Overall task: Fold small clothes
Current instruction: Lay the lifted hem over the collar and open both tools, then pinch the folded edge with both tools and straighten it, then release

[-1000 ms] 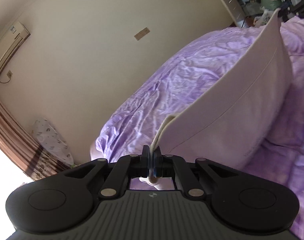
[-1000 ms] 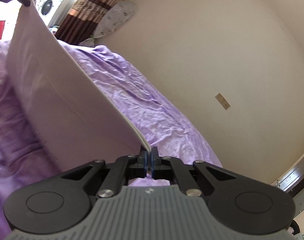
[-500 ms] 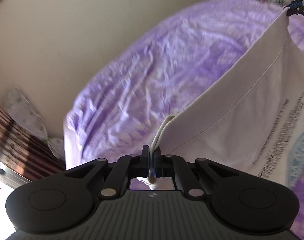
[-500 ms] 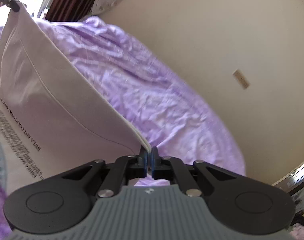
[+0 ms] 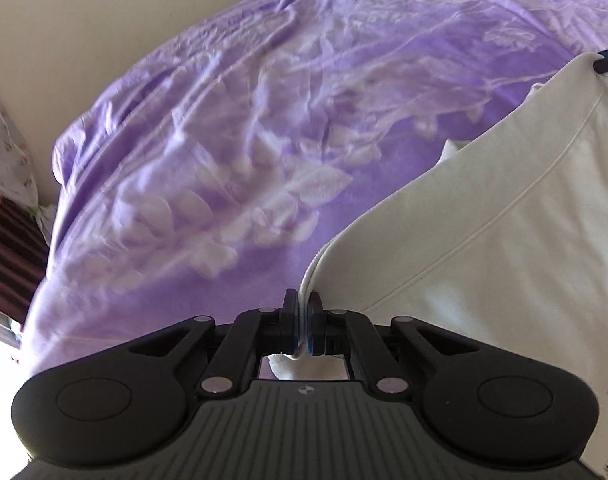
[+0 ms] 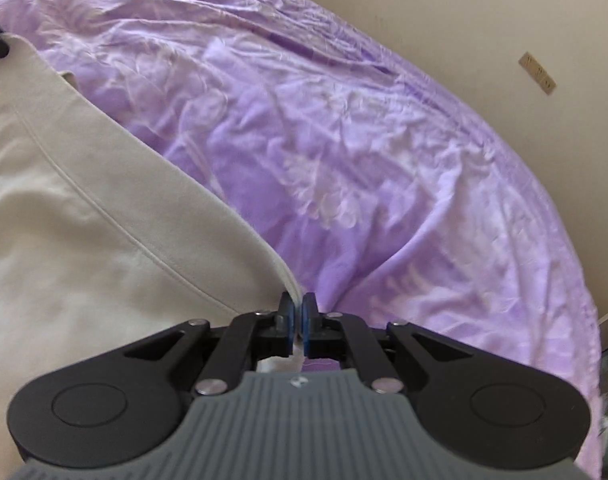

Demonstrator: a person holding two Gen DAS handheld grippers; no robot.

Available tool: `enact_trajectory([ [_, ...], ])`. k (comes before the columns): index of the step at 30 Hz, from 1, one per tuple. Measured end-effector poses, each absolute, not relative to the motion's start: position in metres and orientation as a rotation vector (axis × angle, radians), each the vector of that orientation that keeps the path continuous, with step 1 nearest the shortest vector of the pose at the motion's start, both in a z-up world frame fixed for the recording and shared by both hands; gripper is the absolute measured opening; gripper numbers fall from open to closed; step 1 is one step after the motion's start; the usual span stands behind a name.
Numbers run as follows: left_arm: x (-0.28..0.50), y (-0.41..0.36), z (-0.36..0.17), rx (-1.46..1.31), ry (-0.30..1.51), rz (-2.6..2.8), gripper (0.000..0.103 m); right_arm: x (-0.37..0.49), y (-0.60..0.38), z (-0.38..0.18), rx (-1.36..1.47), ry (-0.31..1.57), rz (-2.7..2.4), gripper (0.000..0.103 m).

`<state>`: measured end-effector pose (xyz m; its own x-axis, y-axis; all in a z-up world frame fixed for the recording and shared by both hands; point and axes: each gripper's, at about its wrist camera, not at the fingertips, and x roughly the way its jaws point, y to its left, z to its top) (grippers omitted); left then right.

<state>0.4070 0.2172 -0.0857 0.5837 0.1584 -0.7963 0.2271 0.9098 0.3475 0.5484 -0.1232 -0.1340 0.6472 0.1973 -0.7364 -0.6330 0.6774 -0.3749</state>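
A white T-shirt [image 5: 504, 208] with black print at its lower right hangs stretched between both grippers over a purple bedspread [image 5: 232, 152]. My left gripper [image 5: 303, 308] is shut on one corner of its hem. In the right wrist view the same shirt [image 6: 76, 200] fills the left side, and my right gripper [image 6: 298, 308] is shut on the opposite hem corner. The right gripper's tip also shows at the far right edge of the left wrist view, pinching the cloth. The shirt's lower part is out of frame.
The purple bedspread [image 6: 364, 152] is wrinkled and runs up to a cream wall [image 6: 484, 12] with a wall socket [image 6: 538, 73]. A patterned pillow [image 5: 4, 152] and striped curtain [image 5: 8, 256] lie past the bed's left edge.
Both grippers have dropped toward the bed and tipped downward with the shirt held taut. The bedspread now fills most of both views and the wall has shrunk to the top.
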Motion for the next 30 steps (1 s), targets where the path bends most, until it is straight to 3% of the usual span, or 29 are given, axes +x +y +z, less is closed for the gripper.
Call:
enact_trajectory([
  [4, 0.408, 0.218, -0.094, 0.432, 0.946, -0.026, 0.003, 0.549, -0.123, -0.145, -0.643, 0.708, 0.503, 0.000],
  [9, 0.397, 0.227, -0.061, 0.339, 0.836, -0.010, 0.004, 0.532, -0.130, -0.124, -0.627, 0.636, 0.459, 0.000],
  [14, 0.410, 0.223, -0.072, 0.353, 0.883, 0.013, 0.005, 0.543, -0.126, -0.127, -0.611, 0.680, 0.466, 0.000],
  [17, 0.414, 0.228, -0.078, 0.330, 0.900, 0.056, 0.028, 0.546, -0.124, -0.136, -0.621, 0.705, 0.452, 0.000],
  [19, 0.409, 0.232, -0.072, 0.320, 0.882, 0.104, 0.033, 0.544, -0.126, -0.131, -0.603, 0.702, 0.433, 0.014],
  [20, 0.405, 0.233, -0.067, 0.321, 0.880, 0.115, 0.033, 0.542, -0.128, -0.126, -0.590, 0.706, 0.424, 0.029],
  [21, 0.401, 0.235, -0.061, 0.316, 0.883, 0.113, 0.033, 0.540, -0.130, -0.120, -0.582, 0.707, 0.411, 0.033],
  [30, 0.309, 0.241, -0.001, 0.069, 0.927, 0.085, 0.033, 0.474, -0.168, -0.052, -0.337, 0.832, 0.422, 0.034],
])
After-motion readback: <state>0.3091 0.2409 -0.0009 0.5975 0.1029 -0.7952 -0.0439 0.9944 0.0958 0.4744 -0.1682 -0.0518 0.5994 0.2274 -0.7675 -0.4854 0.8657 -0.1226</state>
